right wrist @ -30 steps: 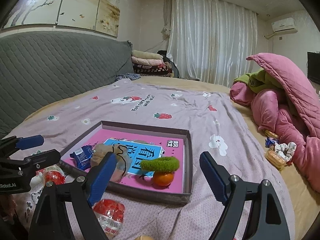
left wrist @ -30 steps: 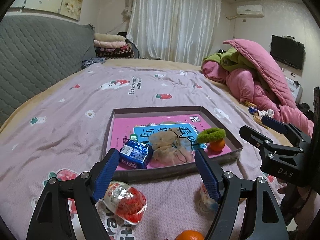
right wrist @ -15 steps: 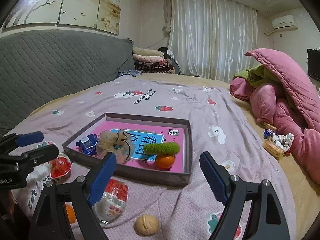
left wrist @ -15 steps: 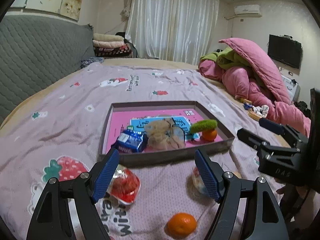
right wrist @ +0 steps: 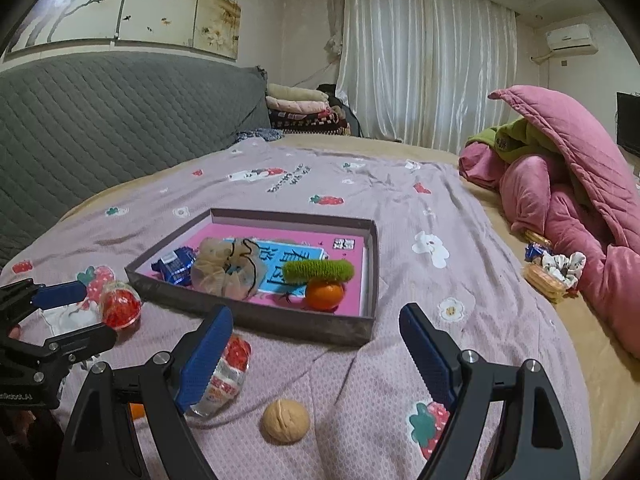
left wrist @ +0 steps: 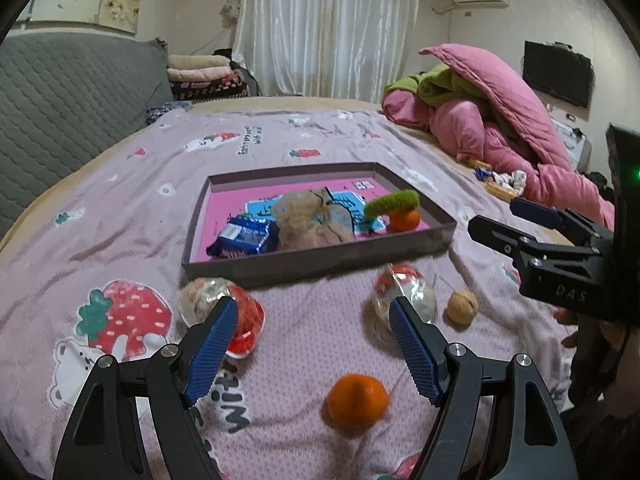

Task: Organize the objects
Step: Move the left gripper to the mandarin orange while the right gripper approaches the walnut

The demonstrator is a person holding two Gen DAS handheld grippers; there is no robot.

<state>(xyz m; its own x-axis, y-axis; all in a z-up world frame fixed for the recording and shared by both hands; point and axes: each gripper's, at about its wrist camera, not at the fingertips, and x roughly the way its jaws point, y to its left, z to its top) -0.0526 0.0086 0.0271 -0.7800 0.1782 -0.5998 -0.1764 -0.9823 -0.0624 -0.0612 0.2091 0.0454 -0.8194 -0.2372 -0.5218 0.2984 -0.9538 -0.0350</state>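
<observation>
Both my left tongs [left wrist: 312, 344] and right tongs [right wrist: 316, 344] stood wide and empty. The walnut [right wrist: 285, 421] and loose tangerine [left wrist: 357, 405] could have rolled off across the soft bed [right wrist: 400, 208] if nudged.

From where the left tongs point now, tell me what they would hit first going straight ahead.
Probably the bedsheet first. The open left tongs tilt downward, and bare sheet lies between the two jelly cups. Past that stands the near wall of the box. Depth is hard to judge.
</observation>
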